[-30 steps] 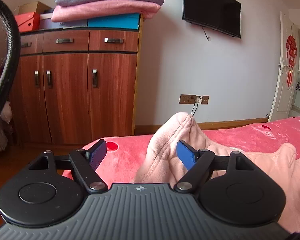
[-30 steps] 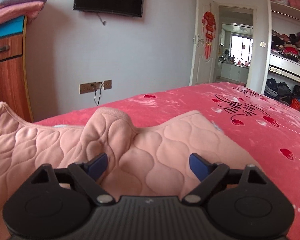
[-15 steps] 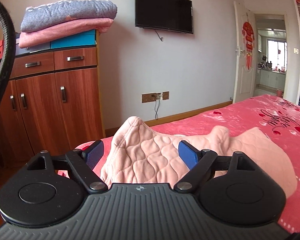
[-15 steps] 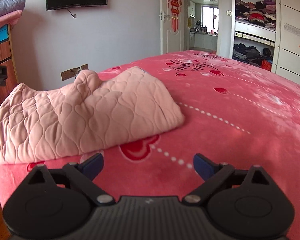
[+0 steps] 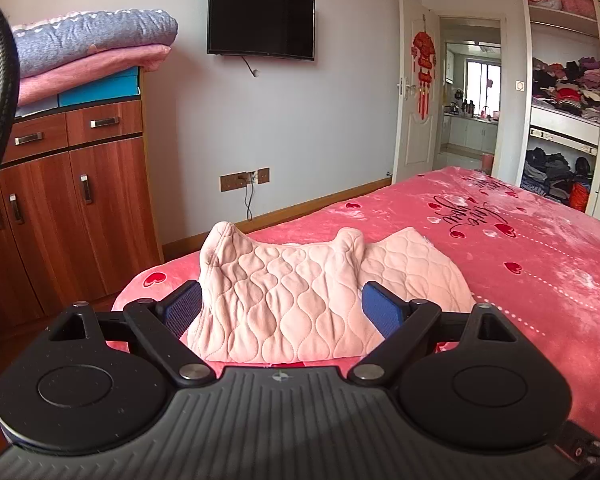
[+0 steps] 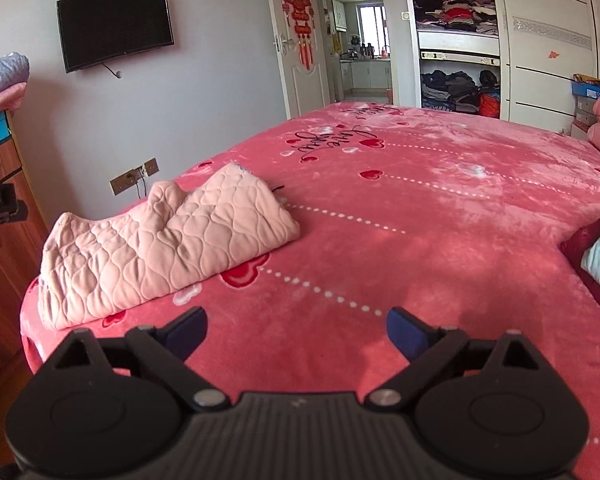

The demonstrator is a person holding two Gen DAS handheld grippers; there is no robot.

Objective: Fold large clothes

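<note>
I see the bed (image 6: 440,216) filling most of my right view, its red heart-print cover running back toward the doorway. The cabinet (image 5: 72,208) stands off the bed's left corner, with folded blankets (image 5: 88,52) stacked on top, and a TV (image 5: 260,24) hangs on the wall beside it. An open closet (image 6: 456,44) packed with clothes sits past the bed's far edge. The garment (image 6: 160,240), pink and quilted, lies folded in a thick bundle at the bed's near left corner, two corners of it poking up. My left gripper (image 5: 281,308) hangs just short of it, tongs spread wide with the bundle's near edge framed between them, pads clear of the cloth. My right gripper (image 6: 296,330) hovers over bare cover to the right of the garment, tongs spread wide, nothing between them
</note>
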